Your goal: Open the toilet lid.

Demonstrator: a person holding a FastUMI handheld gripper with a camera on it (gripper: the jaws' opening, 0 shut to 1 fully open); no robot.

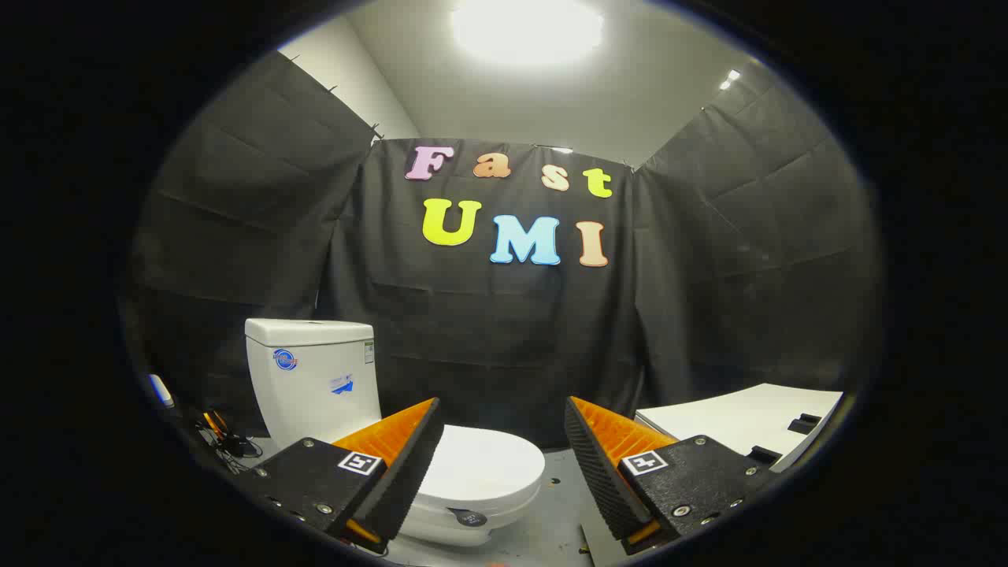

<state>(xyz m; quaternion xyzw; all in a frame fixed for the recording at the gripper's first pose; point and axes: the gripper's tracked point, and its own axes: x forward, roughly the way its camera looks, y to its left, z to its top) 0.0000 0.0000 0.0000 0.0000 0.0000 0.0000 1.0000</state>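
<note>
The gripper (501,425) is released, its 2 fingers (409,457) spread wide and touching nothing. Past the left finger, on the grey floor (543,535), stands a white toilet (331,409) with its toilet lid (480,468) lying flat and closed over the bowl. The lid's long axis runs from the tank (311,374) at the back toward the gap between the fingers, its rounded front pointing that way. Beyond the right finger, a white tabletop (740,417) carries small black items near its edge.

The toilet (378,425), lid (480,468) down, stands ahead-left of the spread claw (502,413); table (740,417) right.
</note>
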